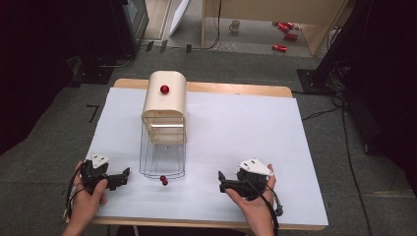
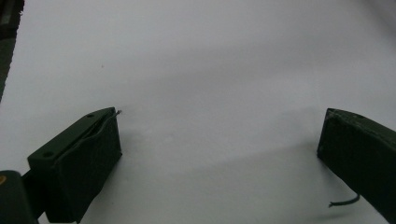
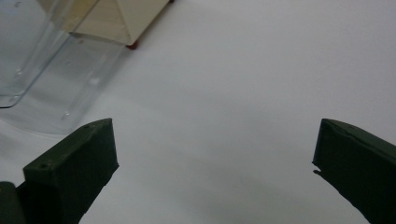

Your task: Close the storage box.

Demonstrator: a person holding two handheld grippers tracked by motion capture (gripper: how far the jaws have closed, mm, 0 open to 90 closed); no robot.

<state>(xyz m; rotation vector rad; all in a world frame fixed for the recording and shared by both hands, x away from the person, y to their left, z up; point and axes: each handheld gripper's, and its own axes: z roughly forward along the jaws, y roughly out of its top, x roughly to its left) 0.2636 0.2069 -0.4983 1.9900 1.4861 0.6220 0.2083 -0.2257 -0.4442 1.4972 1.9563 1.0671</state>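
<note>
Tabletop [image 1: 295, 147], covered in white, carries a cream box [image 1: 164, 101] at its far middle, with a clear door [image 1: 162, 157] swung down toward the person and a red knob [image 1: 164, 89] on top. Both tools rest low at the near edge: left tool [image 1: 123, 177] and right tool [image 1: 221, 181], each with jaws wide apart and empty. Risks, as I judge them: the clear door is hard to see, so a reaching jaw could strike or press it. Two small red knobs [image 1: 163, 180] at its edge offer little to grip and could slip free.
</note>
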